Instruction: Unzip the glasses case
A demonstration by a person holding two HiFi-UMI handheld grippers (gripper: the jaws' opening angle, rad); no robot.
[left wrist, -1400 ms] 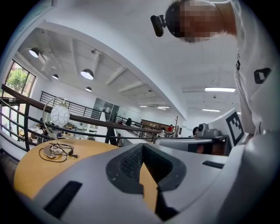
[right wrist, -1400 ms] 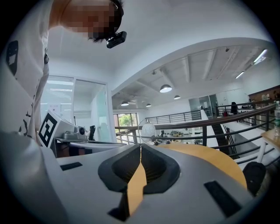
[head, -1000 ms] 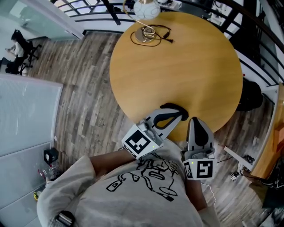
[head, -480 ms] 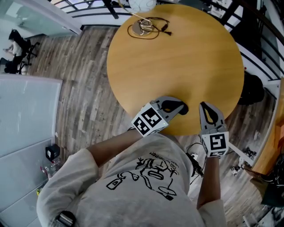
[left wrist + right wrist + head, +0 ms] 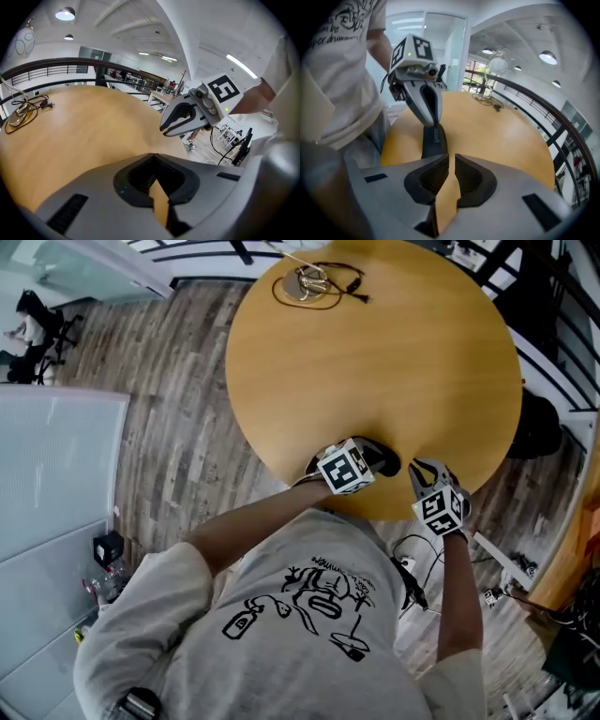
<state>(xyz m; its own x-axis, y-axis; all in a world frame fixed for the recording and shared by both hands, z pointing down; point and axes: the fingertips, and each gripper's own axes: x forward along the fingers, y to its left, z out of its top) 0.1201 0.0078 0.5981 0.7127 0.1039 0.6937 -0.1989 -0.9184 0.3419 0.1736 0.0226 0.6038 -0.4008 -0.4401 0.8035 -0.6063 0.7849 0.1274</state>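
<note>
Pressing the closed left hand-held gripper [image 5: 431, 120] down on one end of the black glasses case [image 5: 433, 140] near the worktop's [image 5: 375, 352] close edge, likely to stop it sliding, with the right hand-held gripper [image 5: 451, 158] closed, empty, just beside.

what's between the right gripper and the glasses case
Just bare table. The right gripper view shows nothing but wood between the right gripper and the glasses case.

Round tan wooden table [image 5: 394, 362] lay open across its middle; coiled black cable [image 5: 314, 287] crowded 11 o'clock, black glasses case [image 5: 433, 139] 6 o'clock.
</note>
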